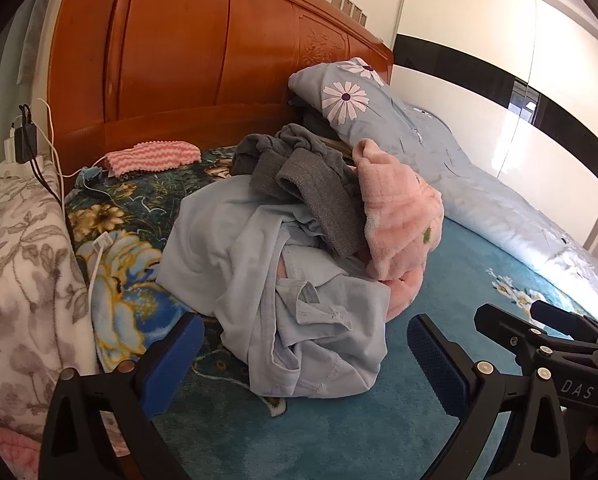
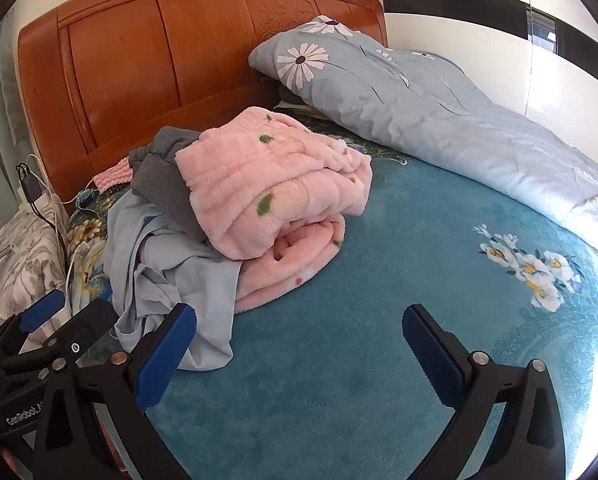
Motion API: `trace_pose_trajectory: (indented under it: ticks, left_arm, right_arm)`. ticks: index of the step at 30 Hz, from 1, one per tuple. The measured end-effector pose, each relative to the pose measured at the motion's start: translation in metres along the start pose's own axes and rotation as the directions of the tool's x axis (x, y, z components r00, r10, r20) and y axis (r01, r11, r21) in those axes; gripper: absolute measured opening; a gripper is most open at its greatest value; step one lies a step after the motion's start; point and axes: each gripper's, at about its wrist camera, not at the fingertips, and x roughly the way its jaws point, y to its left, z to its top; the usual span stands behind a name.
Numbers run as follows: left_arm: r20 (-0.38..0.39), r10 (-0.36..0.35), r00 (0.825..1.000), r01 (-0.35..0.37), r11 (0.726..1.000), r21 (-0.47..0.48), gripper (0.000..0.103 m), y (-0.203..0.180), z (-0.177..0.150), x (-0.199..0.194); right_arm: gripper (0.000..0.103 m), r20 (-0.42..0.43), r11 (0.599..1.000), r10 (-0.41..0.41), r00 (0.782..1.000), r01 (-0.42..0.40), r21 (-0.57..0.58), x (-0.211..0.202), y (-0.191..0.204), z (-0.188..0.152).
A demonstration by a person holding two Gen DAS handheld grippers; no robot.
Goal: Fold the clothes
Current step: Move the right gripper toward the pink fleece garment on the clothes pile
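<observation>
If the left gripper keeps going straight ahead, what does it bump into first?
Probably the light blue garment at the front of the pile: it lies right between the open left gripper fingers. How far off it is remains hard to judge.

Pink fleece [image 2: 275,196] hides most of the grey garment [image 2: 159,176].

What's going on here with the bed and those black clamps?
A person is holding two grippers over a bed, about to fold clothes. Both the left gripper and right gripper are open and hold nothing. The pile sits unfolded: a blue garment in front, a grey one on top, a pink fleece beside them.
</observation>
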Motion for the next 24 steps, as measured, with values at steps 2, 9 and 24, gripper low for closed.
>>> trace_pose_trajectory:
  ticks: [2,9,24]
  left_arm:
    - [0.007,0.001,1.0,-0.001,1.0,0.005,0.103,0.0,0.0,-0.002]
    - [0.032,0.005,0.999,-0.005,1.0,0.021,0.103,0.001,0.002,-0.008]
    - [0.088,-0.02,0.996,0.016,0.999,0.046,0.103,0.001,0.01,-0.035]
  right_arm:
    - [0.103,0.009,1.0,0.006,1.0,-0.006,0.0,-0.002,0.0,0.0]
    - [0.103,0.008,1.0,0.014,1.0,-0.014,0.017,-0.003,0.001,-0.002]
    - [0.103,0.029,0.988,0.153,0.988,-0.154,0.027,-0.018,0.005,0.003]
